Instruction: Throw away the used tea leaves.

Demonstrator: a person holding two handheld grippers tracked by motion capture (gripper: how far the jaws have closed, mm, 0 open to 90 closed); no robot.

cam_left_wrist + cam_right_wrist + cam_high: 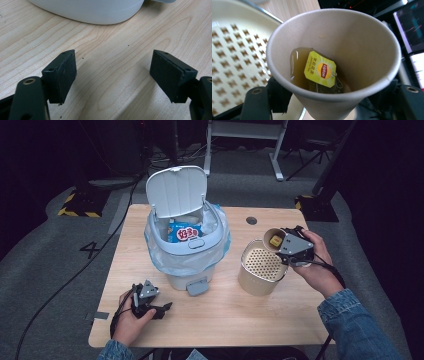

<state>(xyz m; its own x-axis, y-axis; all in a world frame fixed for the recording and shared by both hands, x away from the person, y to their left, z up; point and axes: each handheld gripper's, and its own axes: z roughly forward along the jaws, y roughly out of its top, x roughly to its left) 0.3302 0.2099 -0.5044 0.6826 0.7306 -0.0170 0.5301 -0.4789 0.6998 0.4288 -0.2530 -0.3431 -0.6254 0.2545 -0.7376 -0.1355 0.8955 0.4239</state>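
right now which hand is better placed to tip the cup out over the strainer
Right. The right hand-held gripper already grips the paper cup, tilted over the strainer. The left hand-held gripper rests open on the table, far away.

From my seat, the bin [187, 255] stands on the bench [230, 315] toward ten o'clock of its middle, lid raised at its twelve o'clock side, a snack packet [184, 232] inside. The perforated container [261, 267] stands at the bin's three o'clock, well apart from it. My right claw [285, 240] grips a paper cup [332, 62] tilted over that container's one o'clock rim, with a tea bag tag [320, 69] in the cup. My left claw [162, 309] rests on the bench at the bin's seven o'clock.
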